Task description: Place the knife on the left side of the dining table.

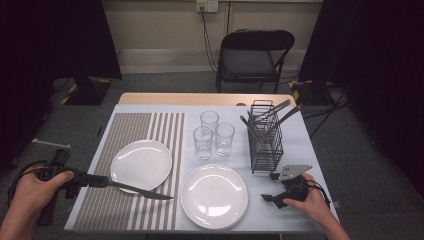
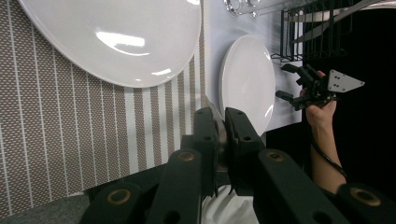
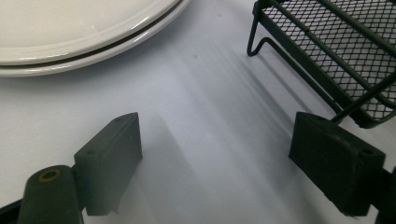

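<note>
Striped placemat [image 1: 131,150], lower left of high view: your left gripper [image 1: 102,181] clamped on knife [image 1: 142,191], held beside plate [image 1: 141,164]. Next: lay knife flat, release. Right gripper [image 1: 274,188] jaws apart, empty.

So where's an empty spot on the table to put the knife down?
The striped placemat is bare behind the left plate and in front of it, where the knife in the left claw hovers. The cloth right of the near plate is free too. The glasses and cutlery rack crowd the back.
</note>
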